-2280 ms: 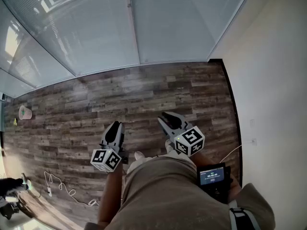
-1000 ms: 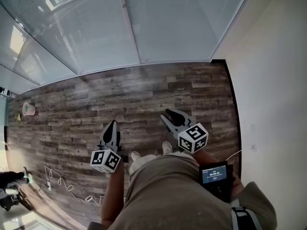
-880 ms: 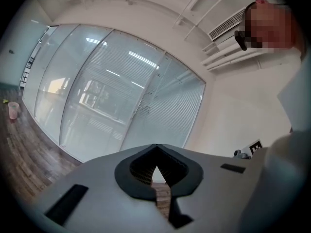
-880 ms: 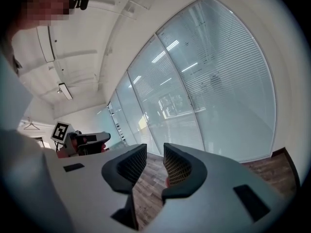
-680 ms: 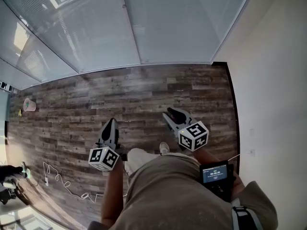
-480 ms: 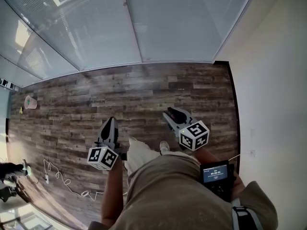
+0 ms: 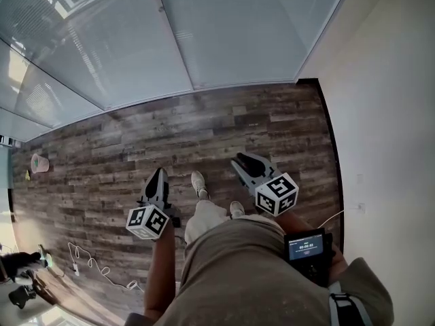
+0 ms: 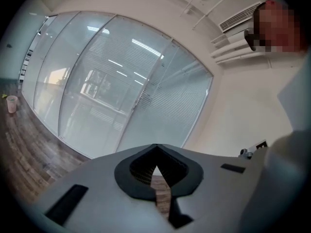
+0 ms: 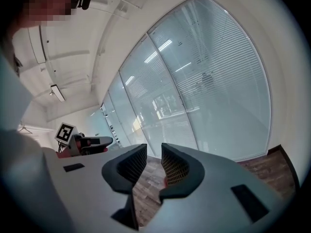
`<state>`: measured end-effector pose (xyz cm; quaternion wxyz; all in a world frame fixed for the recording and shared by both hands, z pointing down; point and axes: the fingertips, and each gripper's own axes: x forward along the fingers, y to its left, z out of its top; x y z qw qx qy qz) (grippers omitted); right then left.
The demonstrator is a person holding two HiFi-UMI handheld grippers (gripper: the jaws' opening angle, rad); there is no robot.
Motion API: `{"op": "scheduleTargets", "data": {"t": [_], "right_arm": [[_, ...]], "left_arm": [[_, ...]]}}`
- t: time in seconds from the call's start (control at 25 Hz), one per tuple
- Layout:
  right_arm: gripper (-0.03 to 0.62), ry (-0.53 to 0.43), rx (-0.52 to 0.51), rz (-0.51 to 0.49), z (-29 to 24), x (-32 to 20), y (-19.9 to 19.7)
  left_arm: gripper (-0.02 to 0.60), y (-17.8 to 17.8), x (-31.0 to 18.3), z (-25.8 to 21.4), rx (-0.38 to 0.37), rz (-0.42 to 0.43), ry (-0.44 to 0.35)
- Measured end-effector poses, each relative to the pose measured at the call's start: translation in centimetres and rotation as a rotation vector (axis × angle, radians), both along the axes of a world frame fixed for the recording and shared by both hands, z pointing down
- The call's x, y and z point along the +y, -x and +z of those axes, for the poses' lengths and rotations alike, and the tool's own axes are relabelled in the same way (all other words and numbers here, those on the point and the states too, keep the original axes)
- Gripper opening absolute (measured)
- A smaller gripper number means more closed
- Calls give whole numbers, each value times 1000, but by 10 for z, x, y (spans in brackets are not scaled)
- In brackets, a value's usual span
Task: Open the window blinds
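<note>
The window blinds lie straight ahead, well apart across the floor — right gripper, jaws parted and empty, slightly nearer them; left gripper closed on nothing.

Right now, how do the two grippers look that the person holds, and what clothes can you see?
Both the left gripper and the right gripper have grey shells with two tapering jaws lined with dark ribbed pads. Each carries a white cube printed with black square markers. The person wears beige clothing and white shoes.
</note>
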<state>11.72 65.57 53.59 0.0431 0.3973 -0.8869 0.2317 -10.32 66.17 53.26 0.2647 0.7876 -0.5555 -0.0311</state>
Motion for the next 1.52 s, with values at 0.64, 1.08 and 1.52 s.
{"op": "scheduleTargets", "data": {"t": [0.64, 1.08, 1.52], "right_arm": [[97, -10, 48, 21, -8, -160, 125], [97, -5, 55, 32, 4, -198, 164], [95, -41, 61, -15, -8, -164, 119]], "left_arm": [[12, 108, -169, -12, -94, 10, -40], [12, 131, -215, 0, -67, 42, -32], [12, 54, -180, -2, -19, 82, -15]]}}
